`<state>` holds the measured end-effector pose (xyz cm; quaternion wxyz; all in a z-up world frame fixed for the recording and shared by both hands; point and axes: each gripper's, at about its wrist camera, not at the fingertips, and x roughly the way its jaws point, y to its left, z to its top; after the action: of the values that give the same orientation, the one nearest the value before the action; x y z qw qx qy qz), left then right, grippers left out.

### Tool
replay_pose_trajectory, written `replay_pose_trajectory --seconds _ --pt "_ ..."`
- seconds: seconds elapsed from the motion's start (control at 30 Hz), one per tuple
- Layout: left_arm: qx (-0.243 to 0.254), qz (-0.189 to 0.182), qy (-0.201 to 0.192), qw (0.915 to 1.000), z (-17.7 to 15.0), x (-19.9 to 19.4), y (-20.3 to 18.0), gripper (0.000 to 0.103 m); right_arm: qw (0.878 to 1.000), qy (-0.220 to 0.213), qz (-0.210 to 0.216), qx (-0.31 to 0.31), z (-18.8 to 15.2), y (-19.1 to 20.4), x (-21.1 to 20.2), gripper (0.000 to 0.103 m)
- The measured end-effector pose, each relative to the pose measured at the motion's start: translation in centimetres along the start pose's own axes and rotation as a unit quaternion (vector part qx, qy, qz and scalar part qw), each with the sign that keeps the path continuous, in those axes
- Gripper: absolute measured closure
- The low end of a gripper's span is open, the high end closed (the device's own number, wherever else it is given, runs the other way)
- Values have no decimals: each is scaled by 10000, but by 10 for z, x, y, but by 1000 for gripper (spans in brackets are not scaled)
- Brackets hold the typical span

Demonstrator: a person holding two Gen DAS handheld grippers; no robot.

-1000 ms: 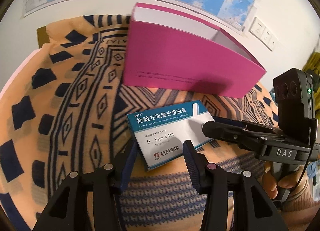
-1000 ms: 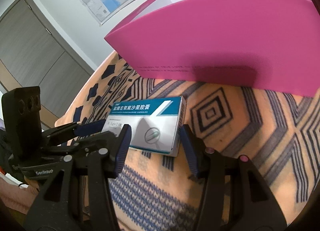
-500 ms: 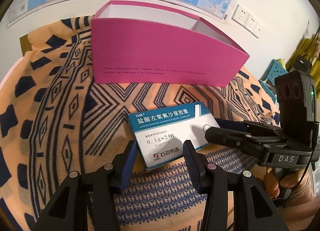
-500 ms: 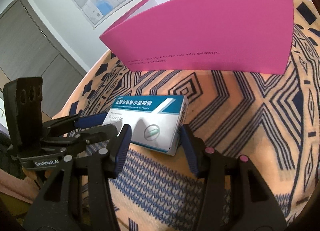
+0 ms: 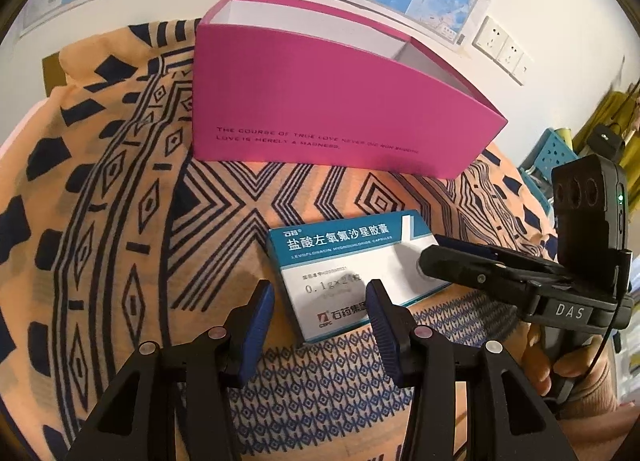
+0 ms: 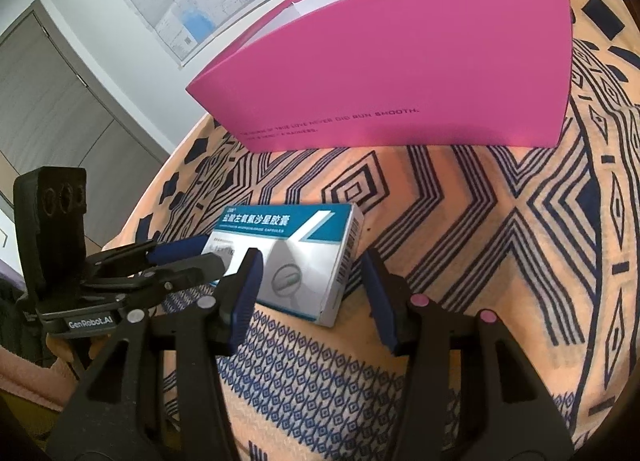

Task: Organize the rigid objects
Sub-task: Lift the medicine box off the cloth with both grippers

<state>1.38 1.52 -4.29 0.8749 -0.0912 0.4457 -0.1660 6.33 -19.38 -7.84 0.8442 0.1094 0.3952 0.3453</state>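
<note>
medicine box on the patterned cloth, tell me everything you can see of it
The flat white-and-teal cardboard medicine box lies face up, closed, on the orange and navy patterned cloth, in front of the tall open pink box and apart from it. Chinese lettering, "0.1g×24", a capsule picture and a side barcode show. Both open grippers, left and right, straddle its ends.

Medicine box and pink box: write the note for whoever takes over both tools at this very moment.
Left tool: open, fingers either side of the medicine box's near end, not clamped.
Right tool: open, straddling the other end of the same box, not clamped.
Medicine box: lying flat on the patterned cloth, in front of the pink box.
Pink box: upright and open at the top; its inside is mostly hidden.
Done: nothing put away that shows.
Left: likely grip the medicine box, lift it and set it in the pink box.
</note>
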Motion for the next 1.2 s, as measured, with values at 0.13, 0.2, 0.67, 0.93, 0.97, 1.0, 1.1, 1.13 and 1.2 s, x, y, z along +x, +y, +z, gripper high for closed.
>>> replay_pose_trajectory --seconds 0.13,0.2,0.67,0.93,0.97,1.0,1.1,1.13,1.2 --pt "-33 -49 14 10000 1 1 -1 59 10000 1 -50 14 1 -1 1 57" --pt "-42 -57 17 10000 1 1 -1 59 10000 3 -39 24 1 -1 0 58" --pt "116 -48 -70 9999 4 -4 -11 59 9999 -87 -100 -16 -4 1 -9 58" --pt "223 -81 -151 9996 6 -9 -19 59 9996 -197 -179 -64 -5 2 -17 58" --pt "228 -86 -156 9996 6 -9 -19 59 9996 -206 -187 -68 -5 3 -17 58" --pt "235 -83 -164 9996 6 -9 -19 59 9996 -219 -190 -70 -5 3 -18 58" --pt "240 -88 -177 9995 6 -10 -21 59 9994 -257 -213 -80 -5 4 -20 58" --pt "250 -78 -183 9995 6 -11 -22 59 9994 -271 -210 -83 -5 4 -21 58" --pt "262 -94 -193 9994 6 -11 -22 59 9993 -291 -232 -96 -5 4 -22 58"
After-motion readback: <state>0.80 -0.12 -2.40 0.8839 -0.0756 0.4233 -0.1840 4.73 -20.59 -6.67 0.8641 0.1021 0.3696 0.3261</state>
